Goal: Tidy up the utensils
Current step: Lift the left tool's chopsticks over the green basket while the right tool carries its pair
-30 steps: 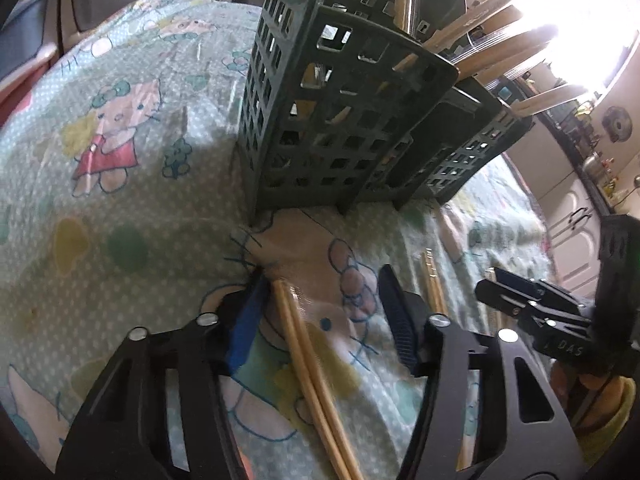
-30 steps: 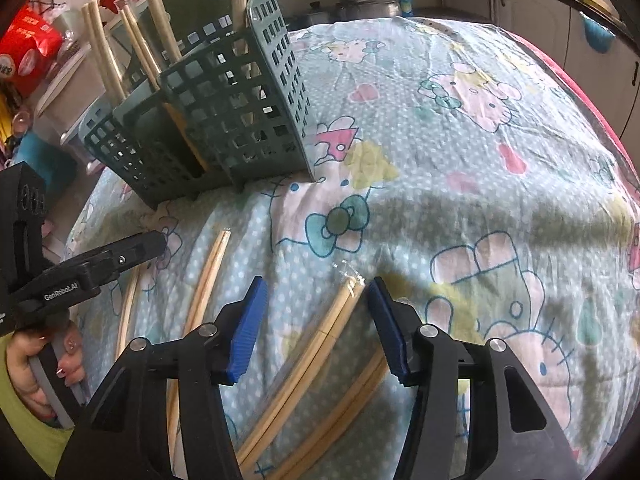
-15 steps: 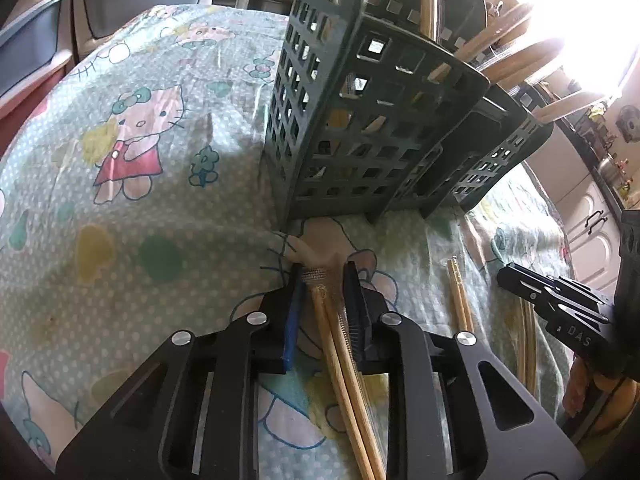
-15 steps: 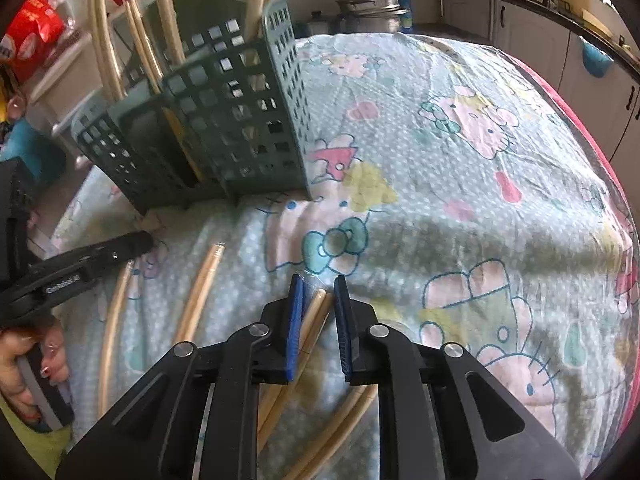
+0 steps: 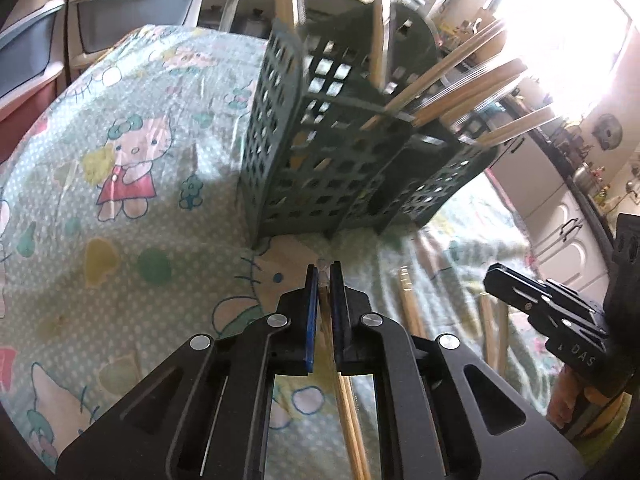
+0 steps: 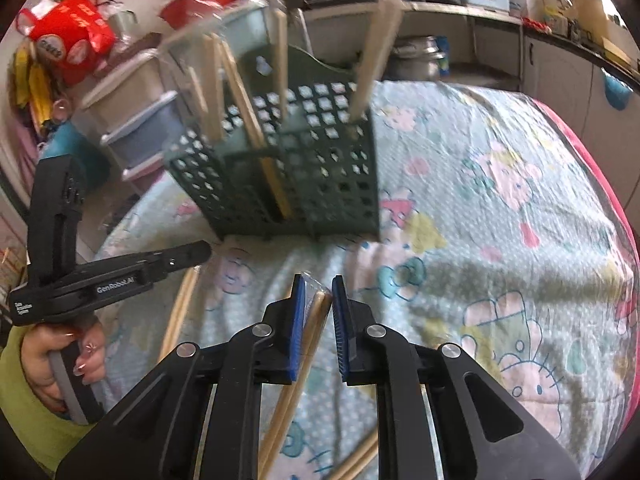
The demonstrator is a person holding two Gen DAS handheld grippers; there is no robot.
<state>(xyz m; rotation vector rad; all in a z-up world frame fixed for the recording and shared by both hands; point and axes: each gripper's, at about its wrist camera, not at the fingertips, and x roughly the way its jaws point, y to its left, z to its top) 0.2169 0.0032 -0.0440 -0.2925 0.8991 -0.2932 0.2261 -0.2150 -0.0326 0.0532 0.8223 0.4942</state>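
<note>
A dark green slotted caddy (image 5: 340, 152) stands on the cartoon-print cloth with several wooden chopsticks upright in its compartments. My left gripper (image 5: 324, 270) is shut on a wrapped chopstick pair (image 5: 348, 412), its tip just in front of the caddy's base. In the right wrist view the caddy (image 6: 320, 184) is straight ahead. There my right gripper (image 6: 318, 284) is shut on another wrapped chopstick pair (image 6: 288, 400), raised off the cloth. The right gripper (image 5: 492, 276) shows at the left view's right side.
Loose chopsticks (image 5: 410, 304) lie on the cloth between the two grippers, more (image 6: 180, 312) to the left. A hand in a green sleeve (image 6: 48, 364) holds the left gripper. Plastic drawers (image 5: 36, 52) stand beyond the table's left edge, white cabinets (image 5: 560, 232) on the right.
Both grippers went from wide open around chopstick pairs to shut on them. Both have since risen, lifting the chopsticks' ends off the cloth.
</note>
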